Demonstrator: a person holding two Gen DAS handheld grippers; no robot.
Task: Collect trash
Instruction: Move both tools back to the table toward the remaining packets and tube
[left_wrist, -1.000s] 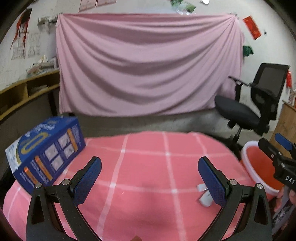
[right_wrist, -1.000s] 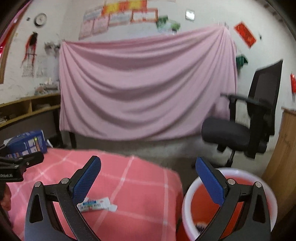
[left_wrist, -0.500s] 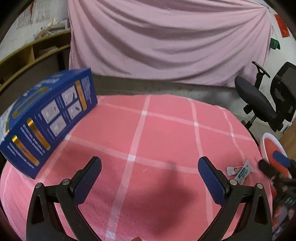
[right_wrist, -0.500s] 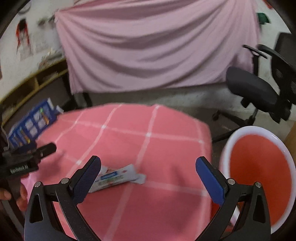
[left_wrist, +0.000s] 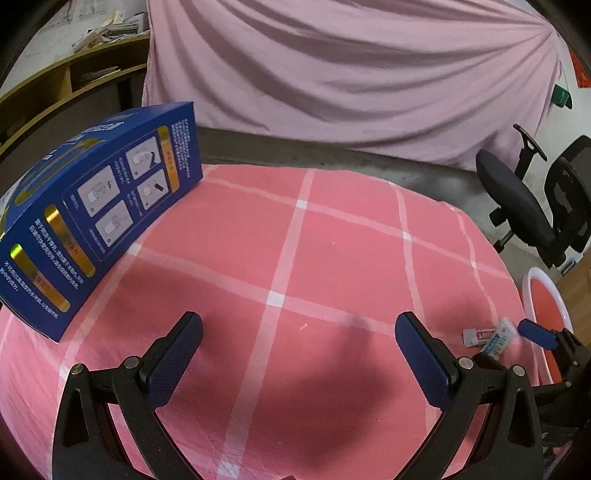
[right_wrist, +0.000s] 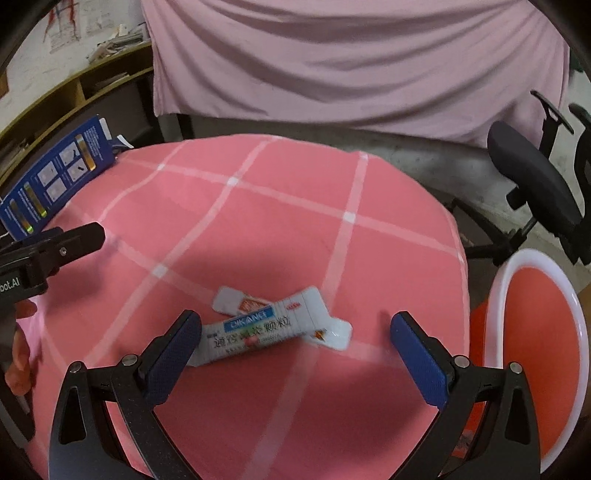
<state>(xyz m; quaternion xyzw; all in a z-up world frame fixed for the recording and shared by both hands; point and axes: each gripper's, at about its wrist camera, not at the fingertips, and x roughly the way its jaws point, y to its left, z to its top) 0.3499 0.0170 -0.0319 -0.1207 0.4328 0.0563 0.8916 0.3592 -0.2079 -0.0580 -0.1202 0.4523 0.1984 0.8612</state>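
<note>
Descent of both views toward the surface (right_wrist: 280, 229) within the last second is noted: the right gripper (right_wrist: 291, 350), wide open and empty, is now set just over the sachets (right_wrist: 258, 328) beside the bin (right_wrist: 535, 332), while the left gripper (left_wrist: 299, 358) hangs wide open and empty.

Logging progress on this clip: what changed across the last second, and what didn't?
Both claws tipped down toward the table. The right claw closed in over the sachets, which now sit between its open fingers; nothing gripped. The left claw hangs open over bare cloth. The blue box, sachets and red bin stayed put.
</note>
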